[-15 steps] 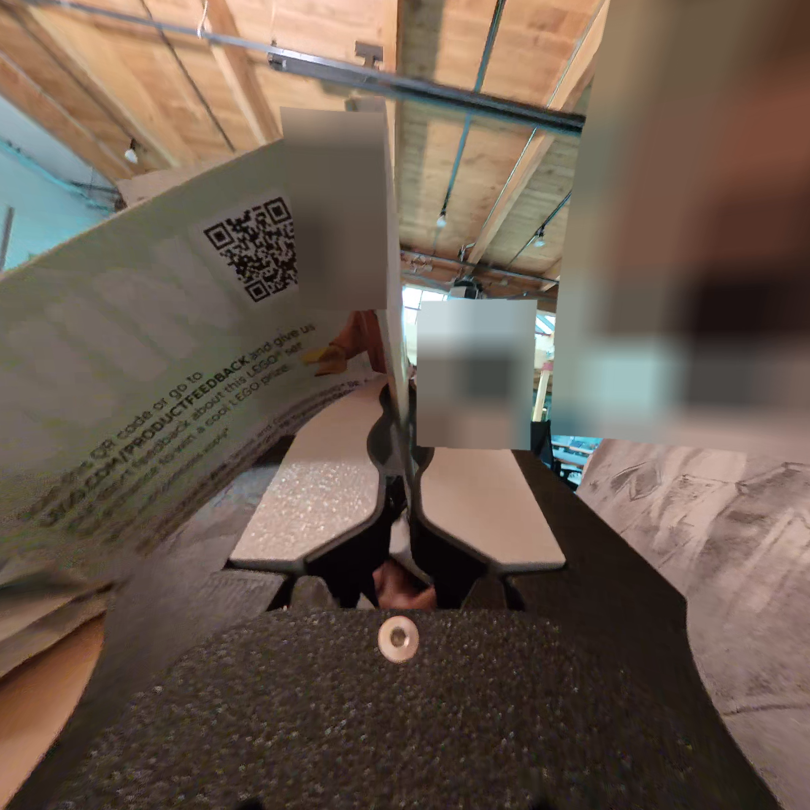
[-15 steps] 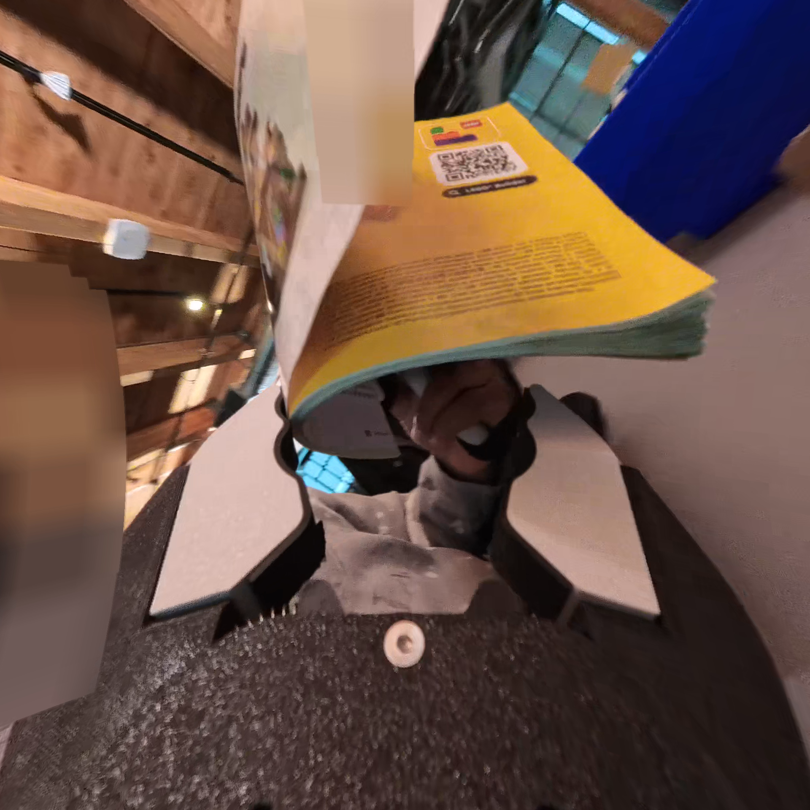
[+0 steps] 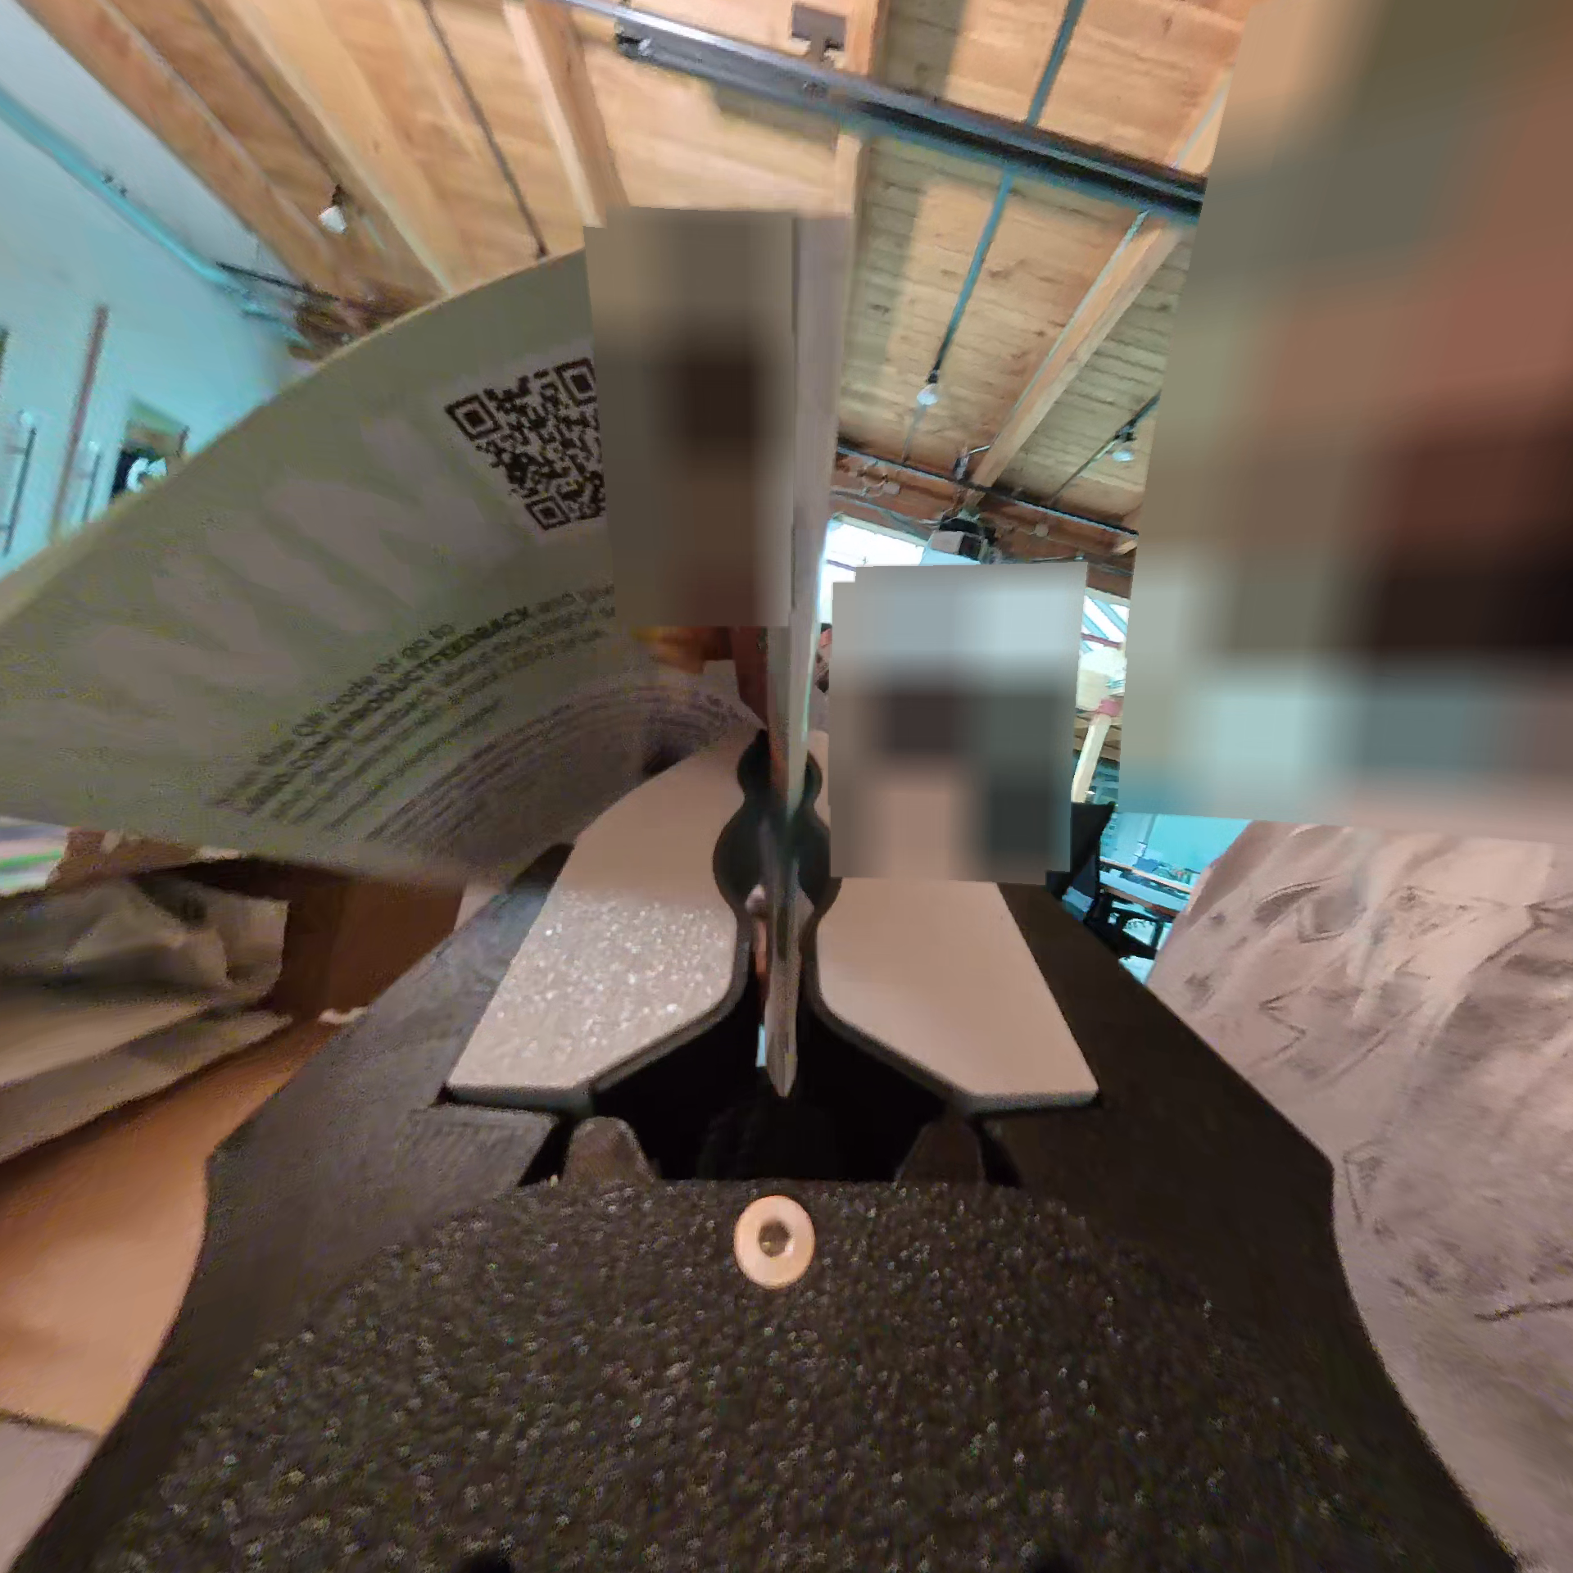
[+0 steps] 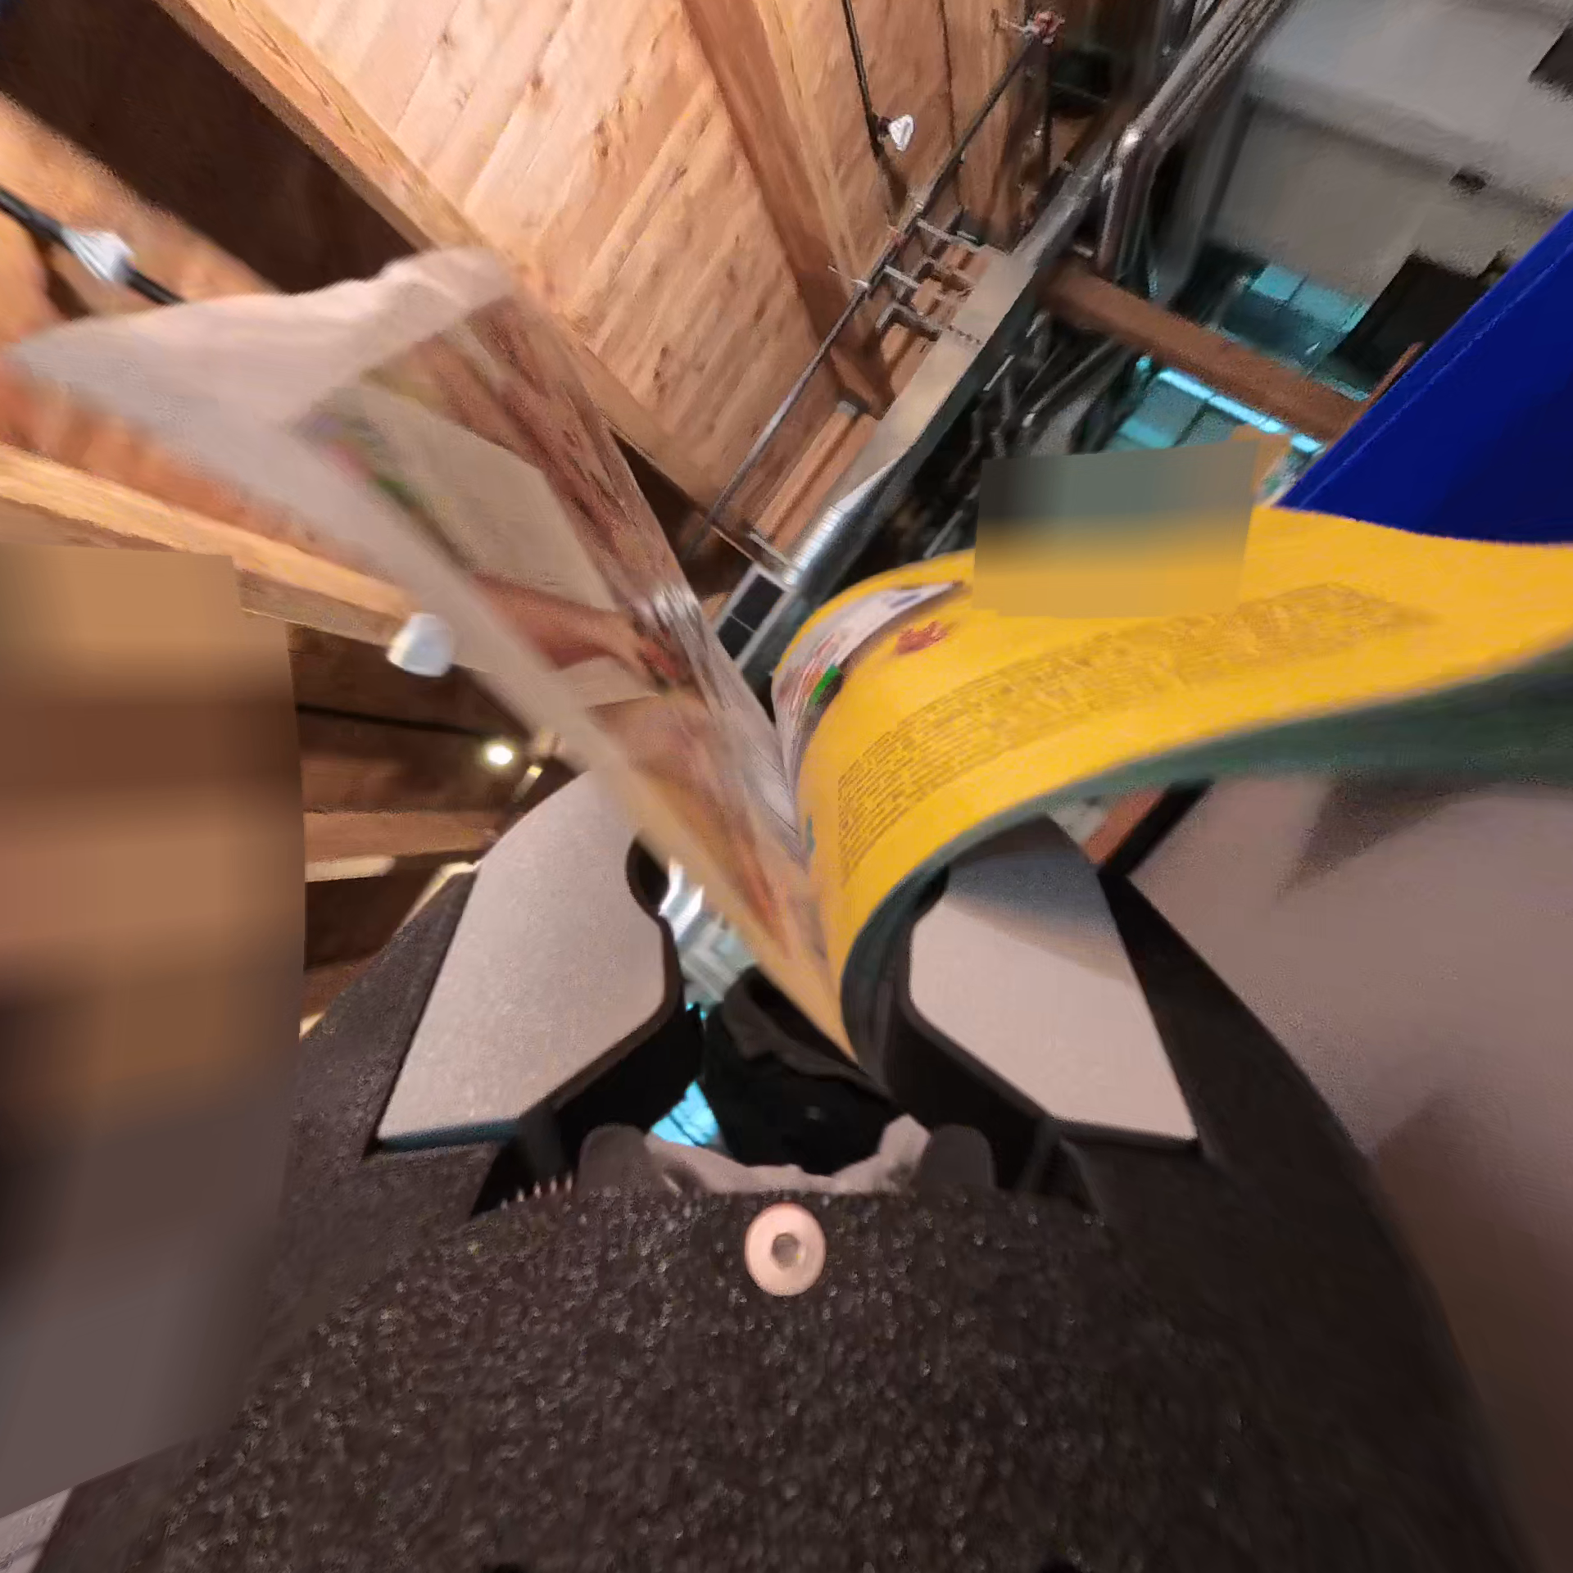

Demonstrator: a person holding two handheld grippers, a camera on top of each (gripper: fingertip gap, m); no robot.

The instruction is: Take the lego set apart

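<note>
left wrist view: left tool (image 3: 781,838) clamped on upright booklet (image 3: 298,630) sheet; right tool (image 4: 792,928) parted, booklet between.

The booklet (image 4: 1106,681) has a bright yellow cover printed with dark text, teal-green page edges and pale, multicoloured inner pages. Its other side (image 3: 298,613) is pale grey-green with a black-and-white square code. The ceiling (image 3: 723,111) is warm orange-brown wood.
</note>
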